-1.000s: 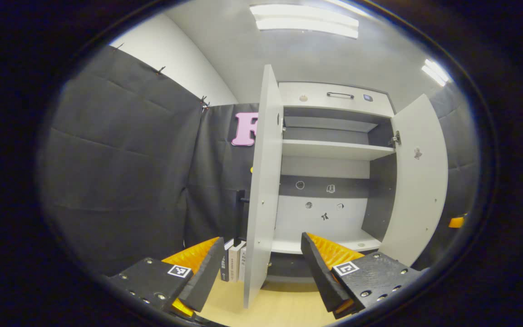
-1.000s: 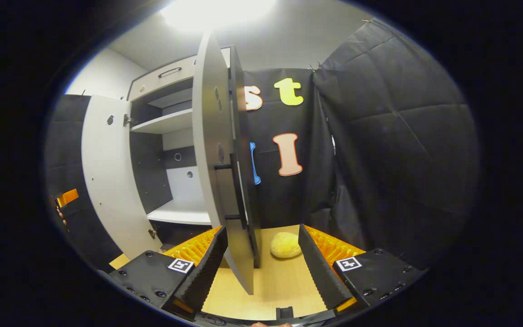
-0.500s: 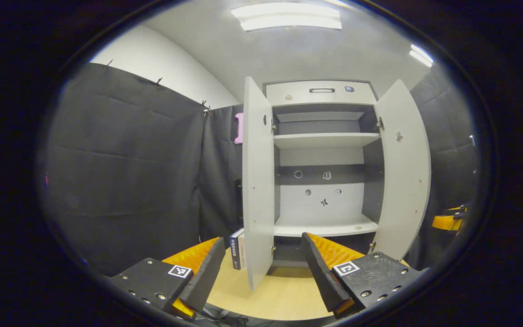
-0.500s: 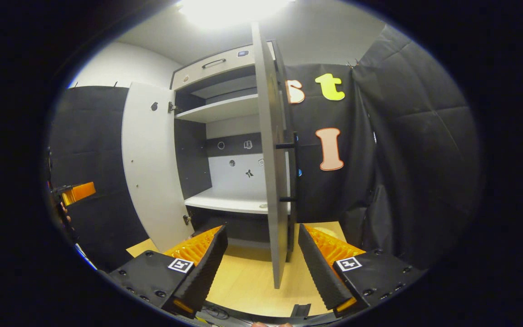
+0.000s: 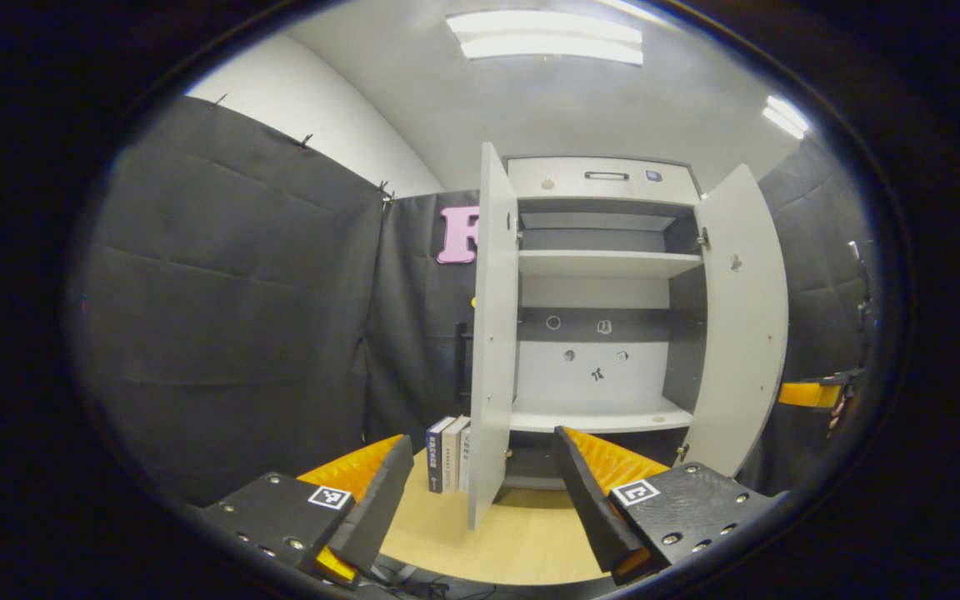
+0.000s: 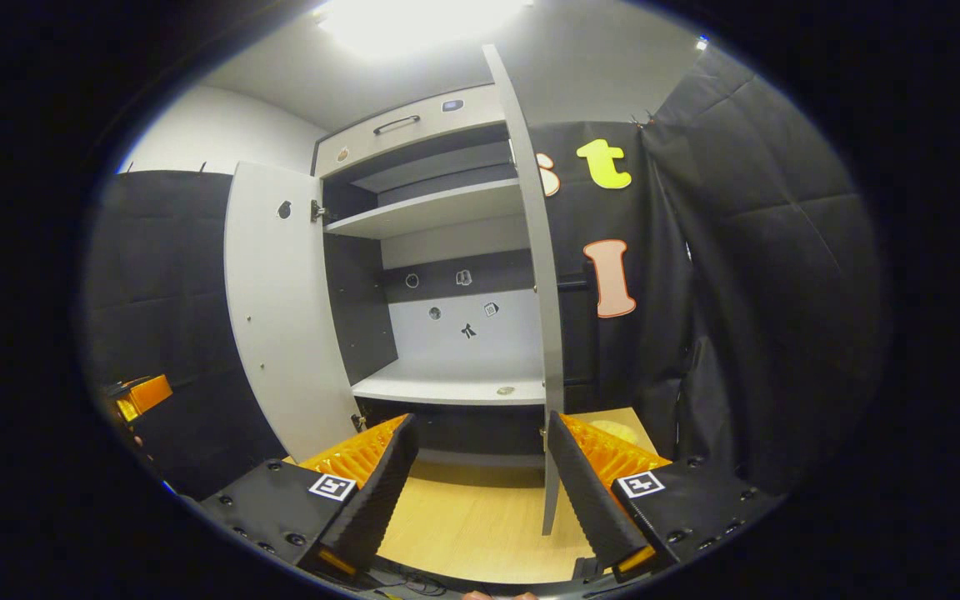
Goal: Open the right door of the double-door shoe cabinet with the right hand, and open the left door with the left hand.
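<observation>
Both doors of your shoe cabinet (image 5: 605, 179) stand swung wide, so its shelves show. In the left gripper view your left gripper (image 5: 480, 492) has its fingers spread apart and grips nothing; the left door (image 5: 492, 333) stands beyond them, edge toward you, not touching either finger. Past that door a few upright books (image 5: 445, 454) stand on the wooden tabletop (image 5: 513, 542), just beside the cabinet's foot. The right door (image 5: 738, 333) hangs open at the far side, and your right gripper (image 5: 809, 393) peeks in at that edge of the view. In the right gripper view, that gripper's (image 6: 480, 487) fingers are likewise apart and empty, with the right door's (image 6: 540, 292) edge rising between them farther off. The left door (image 6: 280, 308) is open there too, with the left gripper (image 6: 142, 396) near it.
</observation>
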A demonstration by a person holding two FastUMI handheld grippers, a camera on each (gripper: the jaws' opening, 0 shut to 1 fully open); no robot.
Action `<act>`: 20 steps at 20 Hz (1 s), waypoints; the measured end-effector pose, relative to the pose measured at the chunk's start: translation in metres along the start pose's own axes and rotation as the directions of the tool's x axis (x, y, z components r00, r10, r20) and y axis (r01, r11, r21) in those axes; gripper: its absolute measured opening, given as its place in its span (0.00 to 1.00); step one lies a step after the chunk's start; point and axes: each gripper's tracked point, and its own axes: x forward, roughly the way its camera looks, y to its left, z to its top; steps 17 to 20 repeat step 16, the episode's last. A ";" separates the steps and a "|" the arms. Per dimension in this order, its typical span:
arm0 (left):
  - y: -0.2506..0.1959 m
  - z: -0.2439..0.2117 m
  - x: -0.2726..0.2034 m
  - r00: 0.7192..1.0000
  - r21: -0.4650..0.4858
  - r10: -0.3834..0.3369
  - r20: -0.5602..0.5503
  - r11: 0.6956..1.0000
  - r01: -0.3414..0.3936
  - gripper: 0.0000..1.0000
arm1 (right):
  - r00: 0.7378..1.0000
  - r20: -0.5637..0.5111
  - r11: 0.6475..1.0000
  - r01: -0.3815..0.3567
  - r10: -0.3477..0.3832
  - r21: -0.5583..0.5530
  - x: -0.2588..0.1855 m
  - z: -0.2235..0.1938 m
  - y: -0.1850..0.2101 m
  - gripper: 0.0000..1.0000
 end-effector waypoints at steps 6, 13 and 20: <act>0.046 -0.027 0.000 0.999 -0.035 0.028 -0.015 0.999 -0.029 0.99 | 0.998 -0.010 0.998 0.056 -0.056 -0.005 0.000 -0.005 0.027 0.98; 0.068 -0.059 0.010 0.999 -0.127 -0.030 -0.043 0.992 0.025 0.99 | 0.985 -0.139 0.993 0.109 -0.101 0.052 0.020 -0.036 0.035 0.98; 0.073 -0.067 0.010 0.997 -0.139 -0.070 -0.045 0.988 0.064 0.97 | 0.980 -0.166 0.992 0.118 -0.110 0.038 0.025 -0.051 0.056 0.98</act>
